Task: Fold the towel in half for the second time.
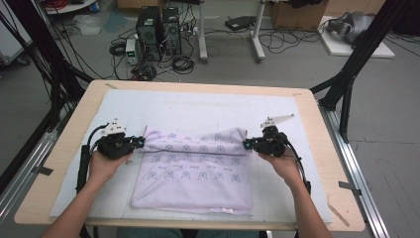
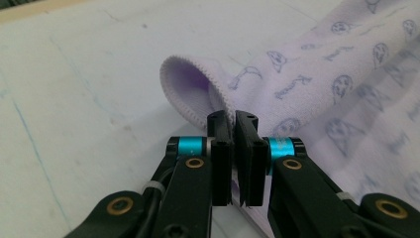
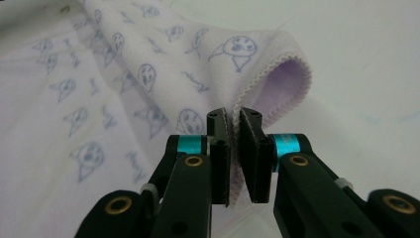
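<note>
Folding of a lilac printed towel (image 1: 195, 173) looks partway done. It lies on the white mat (image 1: 198, 106) that covers the counter (image 1: 307, 106), roughly centred, with its near edge flat by the person's side. Far edge is lifted and doubled toward the near side, so a fold line runs across between the two grippers.

Left hand-held gripper (image 1: 140, 143): jaws pinched nearly together on the towel's left corner; left gripper view shows the hem (image 2: 190, 101) curling up out of the pads. Right hand-held gripper (image 1: 246, 144): same, clamped on the right corner, fabric edge (image 3: 277, 79) looped above the jaws in the right gripper view.

Judgement: both corners secured and raised, first fold begun but not laid down. Left to do: carry the held edge over to the near edge, set it flat, release, then any further fold.
</note>
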Action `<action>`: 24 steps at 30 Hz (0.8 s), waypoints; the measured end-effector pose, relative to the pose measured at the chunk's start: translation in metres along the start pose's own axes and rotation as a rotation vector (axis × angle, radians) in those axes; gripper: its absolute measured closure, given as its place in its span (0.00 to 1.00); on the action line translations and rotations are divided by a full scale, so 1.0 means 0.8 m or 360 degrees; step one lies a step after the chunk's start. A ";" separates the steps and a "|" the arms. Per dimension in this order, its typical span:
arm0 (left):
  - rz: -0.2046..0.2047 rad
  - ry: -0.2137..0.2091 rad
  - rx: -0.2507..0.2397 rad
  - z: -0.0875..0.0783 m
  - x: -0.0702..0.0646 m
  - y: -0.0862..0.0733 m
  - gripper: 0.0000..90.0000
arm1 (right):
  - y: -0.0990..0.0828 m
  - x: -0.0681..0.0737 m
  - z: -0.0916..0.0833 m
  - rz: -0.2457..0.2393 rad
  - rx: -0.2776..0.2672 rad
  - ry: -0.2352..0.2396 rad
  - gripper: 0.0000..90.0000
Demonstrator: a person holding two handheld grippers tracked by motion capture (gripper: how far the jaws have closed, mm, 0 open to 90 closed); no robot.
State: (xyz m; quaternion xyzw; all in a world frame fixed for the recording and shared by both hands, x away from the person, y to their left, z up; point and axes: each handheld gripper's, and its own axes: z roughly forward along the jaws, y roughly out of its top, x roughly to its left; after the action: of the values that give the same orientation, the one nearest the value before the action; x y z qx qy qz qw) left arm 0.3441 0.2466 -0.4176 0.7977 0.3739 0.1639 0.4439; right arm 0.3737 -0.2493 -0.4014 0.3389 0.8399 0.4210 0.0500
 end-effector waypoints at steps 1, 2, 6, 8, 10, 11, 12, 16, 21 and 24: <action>-0.0013 -0.0018 0.0016 -0.001 -0.001 -0.007 0.95 | -0.009 0.001 0.002 0.0014 0.0003 0.0021 0.92; -0.0019 -0.0031 0.0037 0.000 -0.001 -0.014 0.94 | -0.018 0.000 0.004 0.0029 0.0016 0.0030 0.91; -0.0042 -0.0072 0.0102 0.002 0.000 -0.026 0.88 | -0.037 -0.004 0.011 0.0068 0.0045 0.0040 0.84; -0.0040 -0.0062 0.0078 -0.001 -0.001 -0.023 0.79 | -0.039 -0.005 0.009 0.0060 0.0050 0.0017 0.71; -0.0024 -0.0041 0.0080 -0.006 0.002 -0.020 0.70 | -0.038 -0.006 0.002 0.0066 0.0031 -0.0012 0.58; -0.0025 -0.0026 0.0059 -0.009 0.003 -0.018 0.65 | -0.036 -0.008 -0.003 0.0075 0.0015 -0.0029 0.53; -0.0034 -0.0011 0.0036 -0.011 0.004 -0.015 0.62 | -0.034 -0.009 -0.007 0.0089 -0.0010 -0.0030 0.50; -0.0078 0.0036 -0.0015 -0.012 0.013 0.002 0.54 | -0.017 -0.012 -0.016 0.0075 -0.0058 -0.0071 0.43; -0.0082 0.0001 0.0020 0.010 0.022 0.032 0.56 | 0.017 -0.020 -0.004 0.0051 -0.0038 -0.0123 0.39; -0.0093 0.0012 0.0066 0.031 0.028 0.045 0.50 | 0.029 -0.030 0.011 0.0071 0.0013 -0.0177 0.37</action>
State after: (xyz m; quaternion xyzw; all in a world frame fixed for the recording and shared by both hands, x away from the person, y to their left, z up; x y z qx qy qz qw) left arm 0.3902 0.2372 -0.4026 0.7947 0.4022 0.1462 0.4305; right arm 0.4074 -0.2483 -0.3945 0.3807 0.8298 0.3990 0.0858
